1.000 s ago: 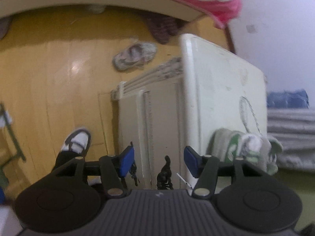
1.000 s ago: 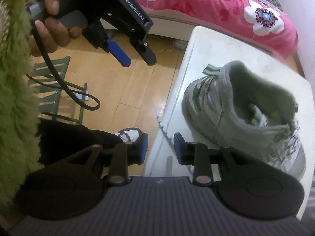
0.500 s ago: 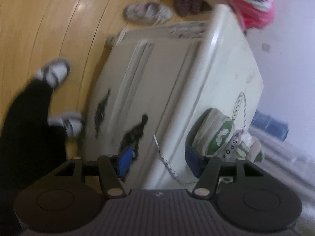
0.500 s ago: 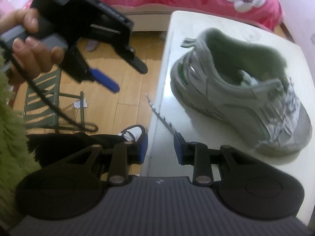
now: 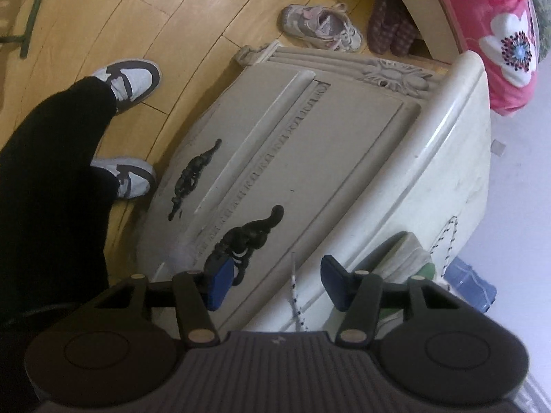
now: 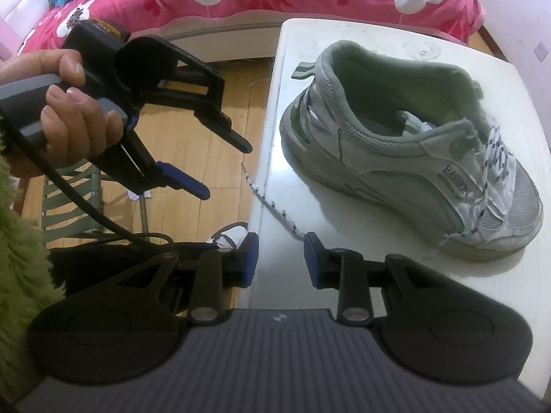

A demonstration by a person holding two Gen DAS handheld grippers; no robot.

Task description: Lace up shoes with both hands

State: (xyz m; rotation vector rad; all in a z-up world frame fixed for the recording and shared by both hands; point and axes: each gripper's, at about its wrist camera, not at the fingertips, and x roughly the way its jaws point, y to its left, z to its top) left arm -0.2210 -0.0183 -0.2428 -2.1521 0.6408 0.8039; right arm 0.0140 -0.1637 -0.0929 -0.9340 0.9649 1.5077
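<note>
- Now the shoe [image 6: 396,158] sits on top of the white cabinet [image 6: 361,51], with its heel at about 11 o'clock and its toe at about 4 o'clock in the right view.
- One lace end [image 6: 272,206] runs away from the shoe, crosses the cabinet edge and sticks out over the floor [image 6: 206,137], at about 10 o'clock from the right claw [image 6: 279,261].
- The right claw is partly open. Its blue pads have a gap between them, and nothing is in the gap. The lace passes just above the tip of its right pad, and I cannot tell if it touches.
- The left claw [image 5: 275,284] is closing, but its pads are not pressing on anything yet. In the left view the lace end [image 5: 296,296] hangs in the gap between the two pads.
- In the right view a hand [image 6: 69,117] holds the left claw out over the floor, at about 9 o'clock from the shoe.
- I think the step in hand is catching the loose lace end, and no threading has started with this end.
- Next, the left claw needs to close on the lace near its tip. Then the tip has to be brought to an empty hole by the tongue, while the right claw keeps the shoe from sliding.
</note>
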